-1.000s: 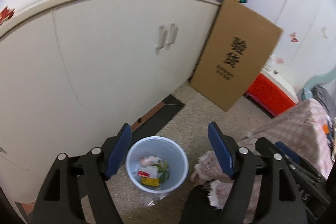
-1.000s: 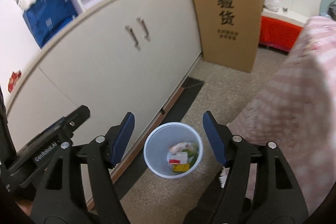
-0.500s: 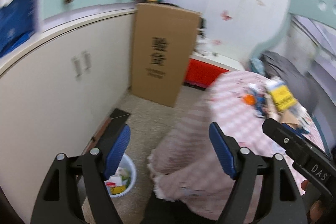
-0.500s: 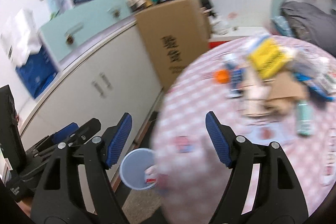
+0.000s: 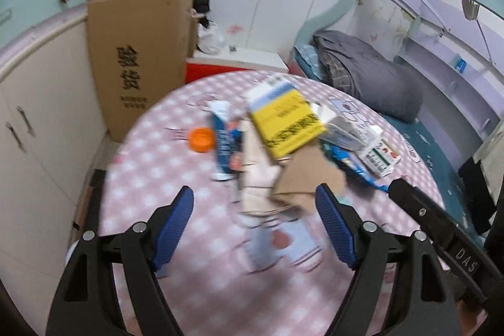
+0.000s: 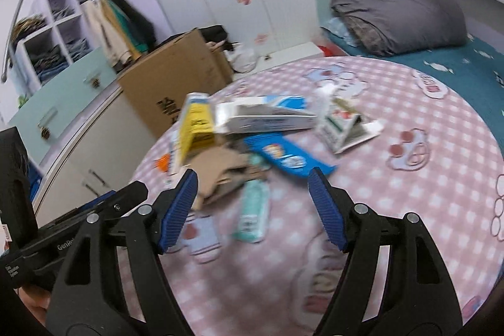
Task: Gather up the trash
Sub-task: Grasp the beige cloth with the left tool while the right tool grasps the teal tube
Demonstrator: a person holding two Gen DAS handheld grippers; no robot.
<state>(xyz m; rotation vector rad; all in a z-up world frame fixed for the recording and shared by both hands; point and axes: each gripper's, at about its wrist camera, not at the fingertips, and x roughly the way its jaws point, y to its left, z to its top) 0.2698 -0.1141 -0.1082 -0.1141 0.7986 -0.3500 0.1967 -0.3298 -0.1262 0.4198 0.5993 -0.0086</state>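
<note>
A pile of trash lies on the pink checked bed cover (image 5: 151,172): a yellow box (image 5: 283,122), a brown cardboard piece (image 5: 305,175), an orange lid (image 5: 201,139), a blue tube (image 5: 222,144) and a blue wrapper (image 6: 289,156). A mint green packet (image 6: 253,207) and a white carton (image 6: 261,115) show in the right wrist view. My left gripper (image 5: 253,224) is open and empty, above the cover just short of the pile. My right gripper (image 6: 253,207) is open and empty, over the mint packet. The views are blurred by motion.
A tall cardboard box (image 5: 138,59) leans against the white cupboard (image 5: 34,103) at the left. A red and white low unit (image 5: 233,62) stands behind the bed. A grey duvet (image 5: 368,74) lies on the teal bed (image 6: 441,59) at the right.
Both grippers have swung up and right from the white bin on the floor to the trash pile on the pink cover. Both stayed open.
</note>
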